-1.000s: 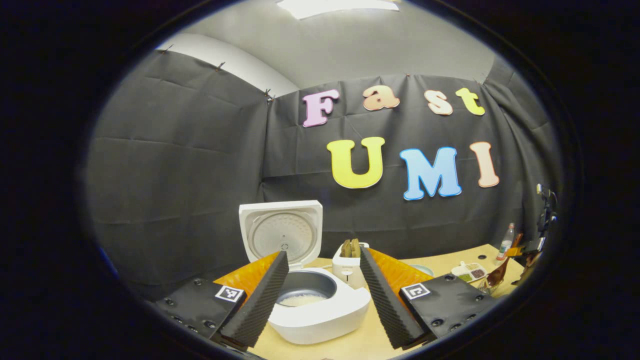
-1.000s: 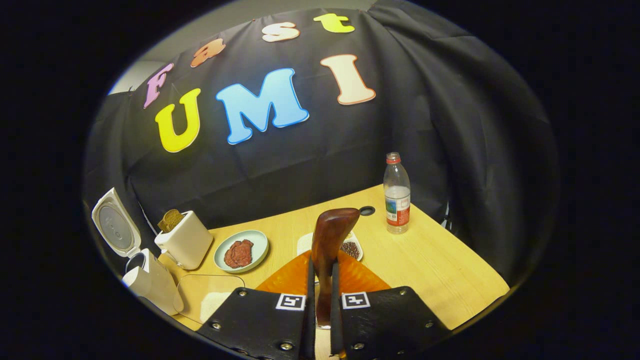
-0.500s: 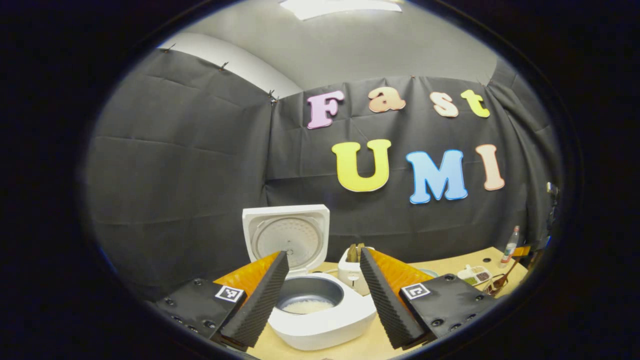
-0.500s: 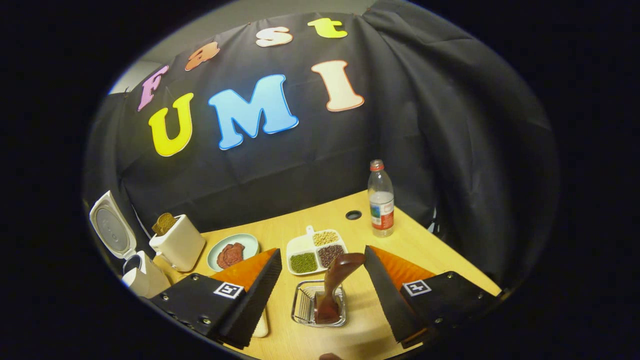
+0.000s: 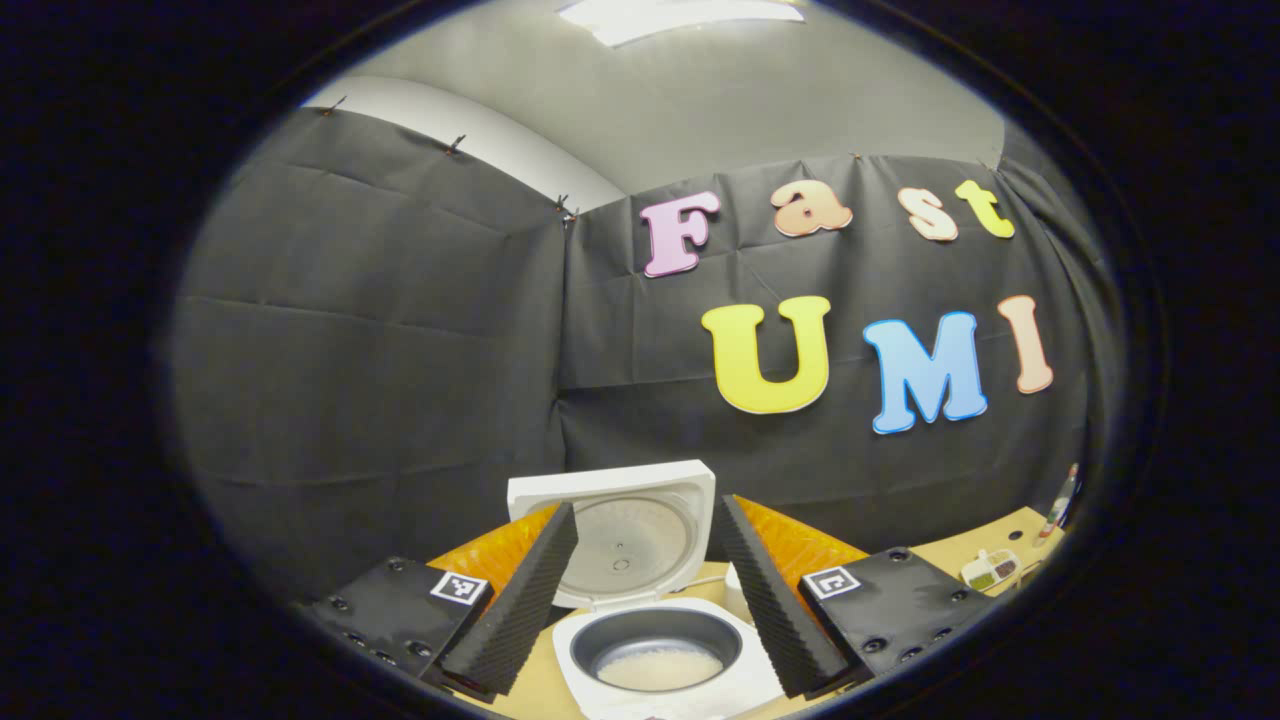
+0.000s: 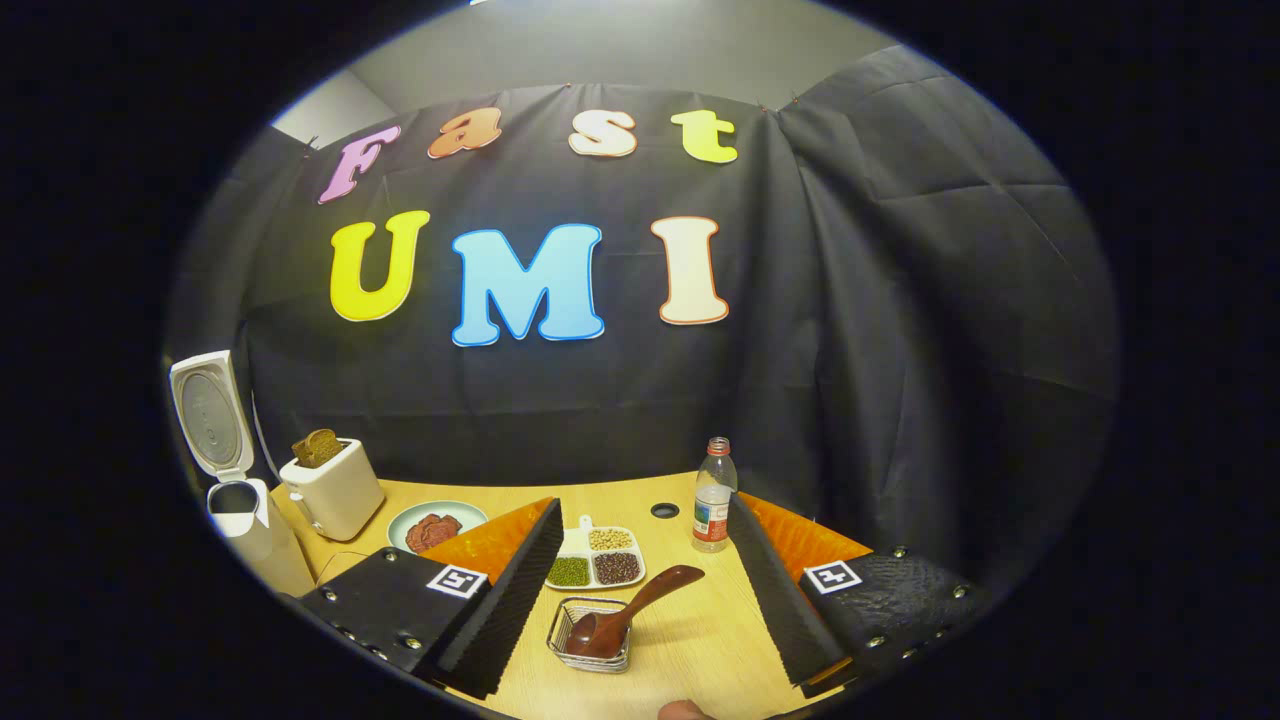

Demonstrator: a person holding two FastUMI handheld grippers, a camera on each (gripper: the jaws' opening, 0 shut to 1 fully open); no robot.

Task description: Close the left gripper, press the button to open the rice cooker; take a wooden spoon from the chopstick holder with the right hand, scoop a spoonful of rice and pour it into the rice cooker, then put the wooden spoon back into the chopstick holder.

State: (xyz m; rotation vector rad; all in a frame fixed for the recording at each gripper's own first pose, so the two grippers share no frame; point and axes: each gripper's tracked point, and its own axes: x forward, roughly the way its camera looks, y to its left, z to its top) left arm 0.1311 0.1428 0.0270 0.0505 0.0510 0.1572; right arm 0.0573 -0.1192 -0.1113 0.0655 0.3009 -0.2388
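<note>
One spoon (image 6: 625,610) lies tilted in the holder (image 6: 590,636) on the desk (image 6: 700,640), handle up and free. Both grippers' fingers spread, empty. Looks light, stiff, smooth; best pinched mid-handle. Cooker (image 5: 660,640) open, rice inside.

Ridged tongs (image 6: 640,600) (tagged, screwed black plates)

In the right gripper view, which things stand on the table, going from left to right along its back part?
Rice cooker → toaster → plate → divided dish → bottle.
</note>
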